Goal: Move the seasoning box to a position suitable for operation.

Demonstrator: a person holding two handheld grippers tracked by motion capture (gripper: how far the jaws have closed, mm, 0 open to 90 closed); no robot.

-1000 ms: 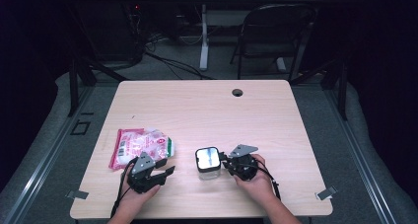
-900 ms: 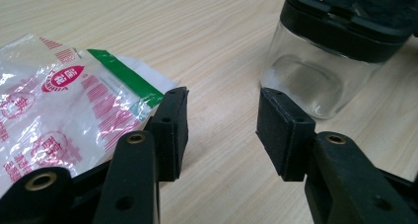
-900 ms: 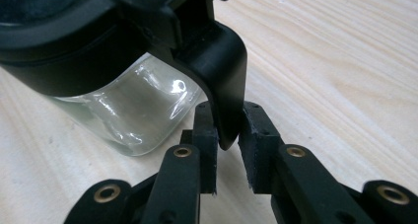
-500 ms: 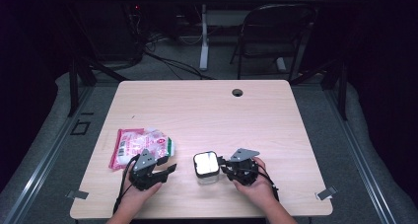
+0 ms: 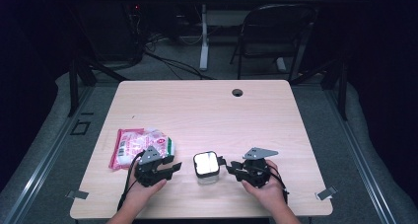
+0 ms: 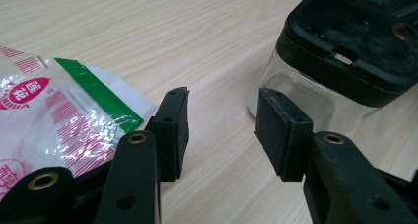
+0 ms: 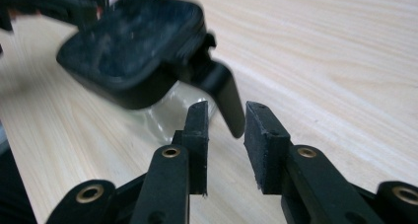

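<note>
Clear container [image 5: 207, 167] stands upright on the worktop [image 5: 207, 110], near the front edge, between the two grippers. Body is see-through plastic with rounded corners; no contents can be made out through the wall in the left gripper view [image 6: 315, 93]. Black square lid [image 7: 133, 46] sits on top, dusty, with a slot in its surface and a black latch tab [image 7: 222, 93] hanging down one side. In the high view the lid's top glares white under the light.

Right gripper [image 5: 231, 167] lies just beside the container, the tab's lower end hanging in front of the gap between its jaws. The jaws stand a little apart, no pad pressing on the tab; they have just been closing slightly after opening. The container is blurred in the right gripper view.

Left gripper [image 5: 175, 168] sits on the container's other side, jaws apart over bare wood, clamped on nothing.

Sealed pink-and-white snack bag [image 5: 140, 145] with a green stripe lies flat behind the left gripper; contents unreadable.
</note>
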